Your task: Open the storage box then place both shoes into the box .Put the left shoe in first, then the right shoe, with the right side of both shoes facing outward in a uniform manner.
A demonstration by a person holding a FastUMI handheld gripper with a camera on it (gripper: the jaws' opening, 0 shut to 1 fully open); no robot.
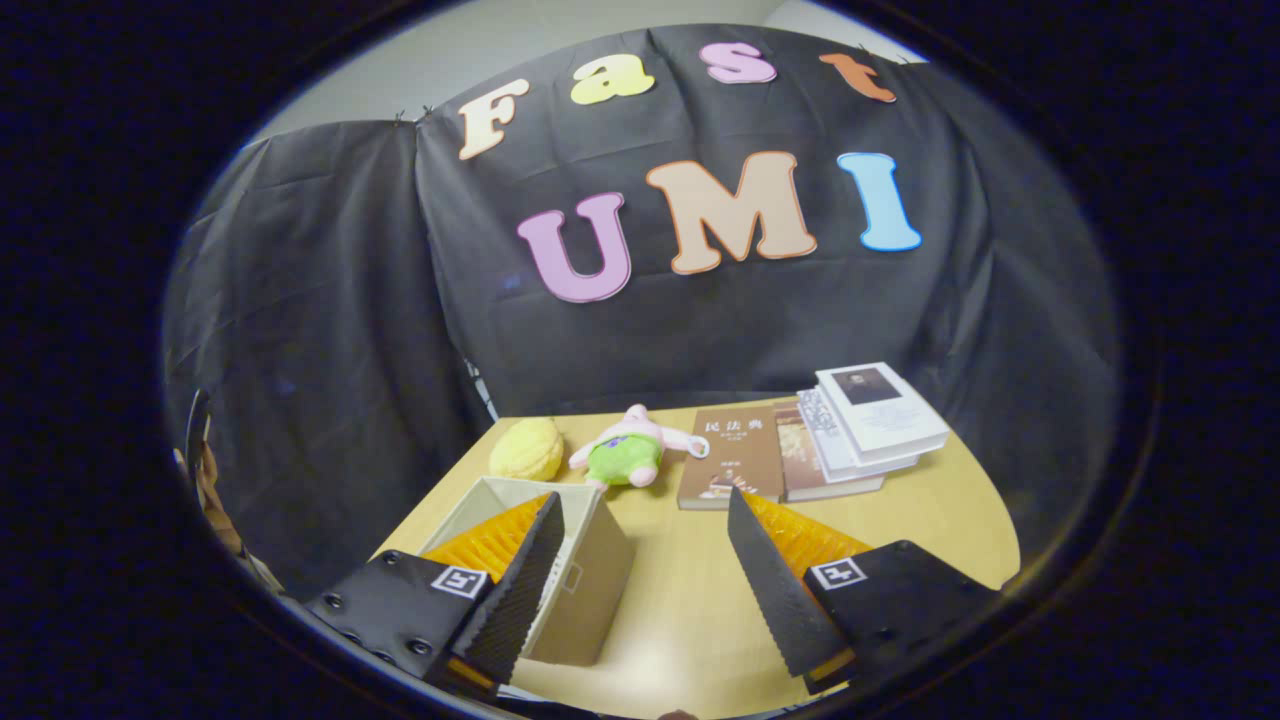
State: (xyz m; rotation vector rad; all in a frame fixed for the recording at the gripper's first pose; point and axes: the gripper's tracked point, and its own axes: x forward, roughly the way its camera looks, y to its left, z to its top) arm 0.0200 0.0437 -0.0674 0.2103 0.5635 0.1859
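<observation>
The light wooden table (pixel 690 600) fills the near ground. On its left near side, behind the left finger, stands the beige cardboard storage box (pixel 590 570), its top apparently open. Far right lies a fanned stack of books (pixel 830 440); far centre a pink and green plush toy (pixel 630 452), and left of it a yellow knobbly ball (pixel 527 449). The gripper (pixel 645 540) is spread wide, holding nothing. No shoes have been picked up, so both placements seem to remain.
</observation>
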